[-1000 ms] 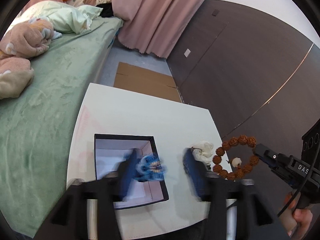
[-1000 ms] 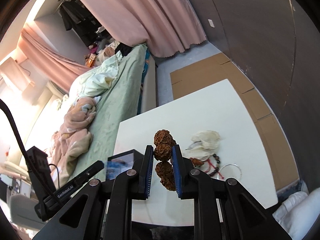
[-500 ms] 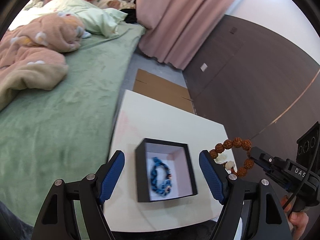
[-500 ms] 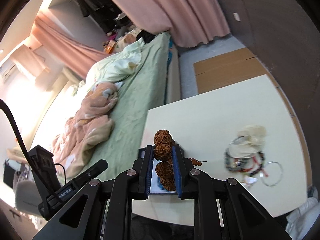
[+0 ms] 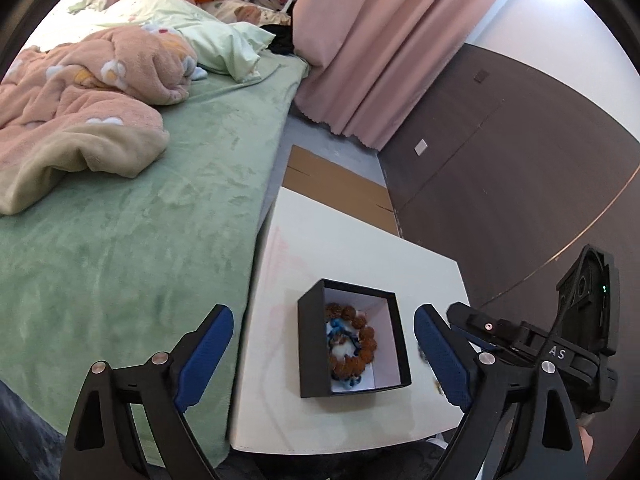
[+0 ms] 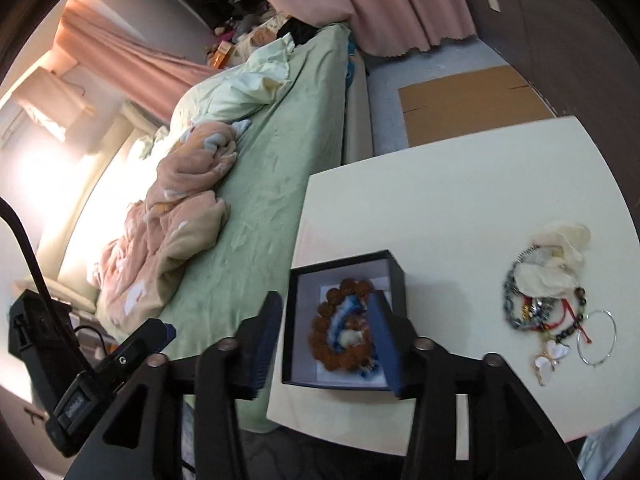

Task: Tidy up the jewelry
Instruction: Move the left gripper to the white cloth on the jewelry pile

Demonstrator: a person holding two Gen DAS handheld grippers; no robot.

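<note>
A black box [image 5: 310, 356] with a white lining stands on the white desk [image 5: 352, 240], near the desk's edge beside the green bed [image 5: 140, 220]. Inside it a brown bead bracelet [image 5: 362, 342] lies on the bottom, looped over a blue bracelet [image 5: 338, 326]; both lie flat and free.

The left gripper [image 5: 322, 358] hangs above the near side of the box, its jaws spread wide, one blue pad out over the bed edge and the other past the box's right wall, nothing between them but the box below. They have just been opening further.

The right gripper [image 6: 326, 332] hangs over the box too. Its jaws have just been opening and stand apart, holding nothing, with the brown bracelet [image 6: 340, 328] seen below, between the pads.

Well apart from the box, toward the right of the desk in the right wrist view, lies a pile of jewelry [image 6: 548, 304]: bead strings, a red cord, a thin silver bangle [image 6: 598, 338] and a pale cloth pouch [image 6: 560, 248].
</note>
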